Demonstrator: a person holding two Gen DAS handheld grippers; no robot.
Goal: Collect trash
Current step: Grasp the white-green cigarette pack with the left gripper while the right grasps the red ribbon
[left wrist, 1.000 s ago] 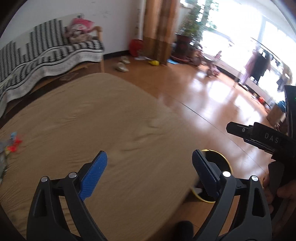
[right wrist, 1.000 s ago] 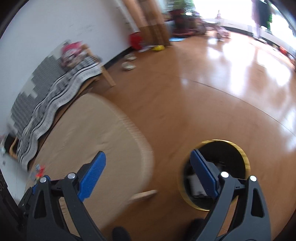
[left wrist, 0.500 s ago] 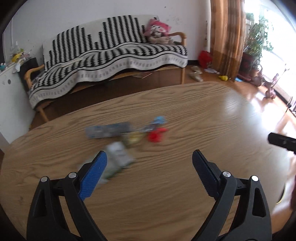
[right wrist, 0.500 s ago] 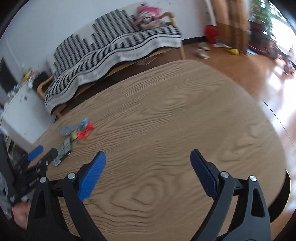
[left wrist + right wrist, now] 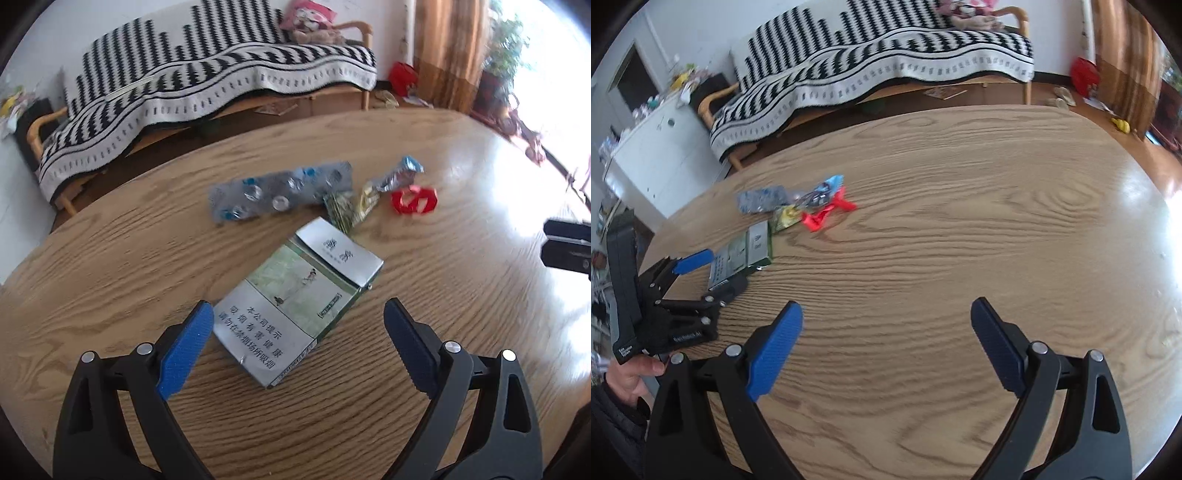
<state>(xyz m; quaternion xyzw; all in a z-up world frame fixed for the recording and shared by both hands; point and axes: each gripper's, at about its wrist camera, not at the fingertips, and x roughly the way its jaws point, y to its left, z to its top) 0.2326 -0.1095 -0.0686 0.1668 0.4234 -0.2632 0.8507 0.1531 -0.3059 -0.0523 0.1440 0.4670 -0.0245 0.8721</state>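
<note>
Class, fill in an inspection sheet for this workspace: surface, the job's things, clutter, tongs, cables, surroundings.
Surface: oval wood-grain table, glare at its right end.
Job's things: flat silver-and-green cigarette pack; grey blister pill sheet; crumpled green-yellow wrapper; silver-blue foil wrapper; red plastic scrap, all lying in one cluster.
Clutter: nothing seen beyond the trash.
Tongs: left tongs open, straddling the pack's near end; right tongs open over bare wood.
Cables: nothing seen.
Surroundings: black-and-white striped sofa throw, white cabinet, brown curtain.
</note>
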